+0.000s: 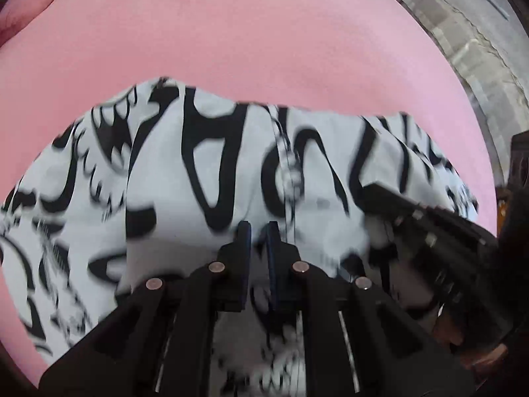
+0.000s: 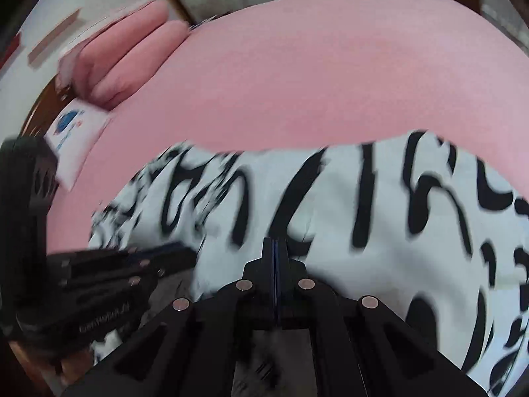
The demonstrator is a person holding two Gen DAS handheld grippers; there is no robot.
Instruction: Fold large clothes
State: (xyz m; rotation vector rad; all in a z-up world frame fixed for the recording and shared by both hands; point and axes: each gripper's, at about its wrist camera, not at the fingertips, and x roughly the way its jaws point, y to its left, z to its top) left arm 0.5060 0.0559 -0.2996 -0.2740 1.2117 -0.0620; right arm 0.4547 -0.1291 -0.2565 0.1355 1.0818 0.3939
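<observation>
on the pink bedsheet (image 1: 264,43) lies the white garment with black lettering (image 1: 198,172), spread flat. the left gripper (image 1: 257,228) hovers over it, fingers nearly clenched, a narrow gap showing; whether cloth is pinched cannot be told. the right gripper (image 2: 275,244) is fully clenched, nothing visible between its fingers.

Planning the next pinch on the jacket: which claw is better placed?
Left, probably. The left claw has a narrow gap between the jaws, close beside the zip of the jacket; whether it already pinches cloth is unclear. The right claw is shut tight over the cloth and must reopen first.
</observation>
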